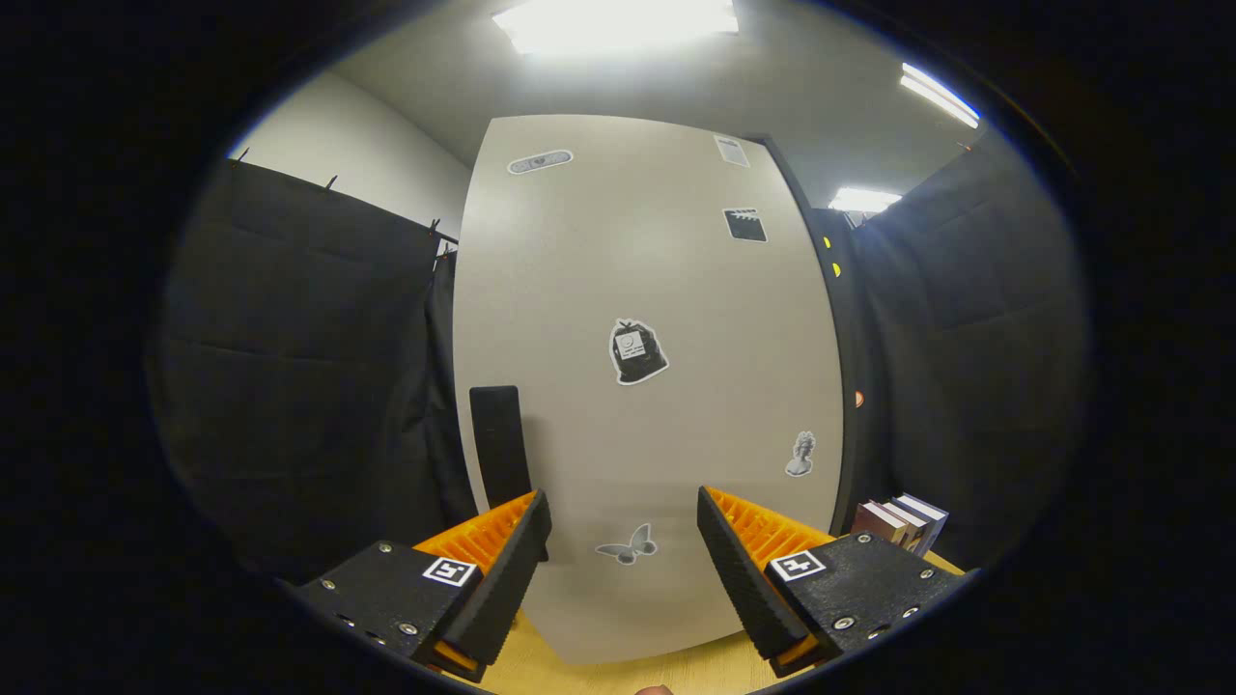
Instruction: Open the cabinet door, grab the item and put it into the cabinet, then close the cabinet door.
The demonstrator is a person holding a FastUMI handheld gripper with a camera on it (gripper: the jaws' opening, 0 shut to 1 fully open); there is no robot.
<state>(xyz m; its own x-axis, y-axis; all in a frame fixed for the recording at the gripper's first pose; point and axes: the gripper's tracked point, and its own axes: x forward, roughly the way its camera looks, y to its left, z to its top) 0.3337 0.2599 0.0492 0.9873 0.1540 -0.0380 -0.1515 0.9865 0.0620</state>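
Pale grey and closed, the cabinet door [647, 386] stands straight ahead of the gripper [624, 526], whose fingers are spread apart with nothing between them. A dark handle [499, 446] sits on the door just beyond the left finger. Stickers [637, 352] dot the door's face. Several books [900, 522] stand on the wooden table [618, 676] beyond the right finger, beside the cabinet.

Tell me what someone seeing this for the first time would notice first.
The tall pale grey cabinet door, shut and dotted with grey stickers, stands straight ahead beyond the open gripper. Its flat black rectangular handle sits just above the left finger. A short row of upright books stands on the yellowish wooden tabletop to the right of the door, behind the right finger.
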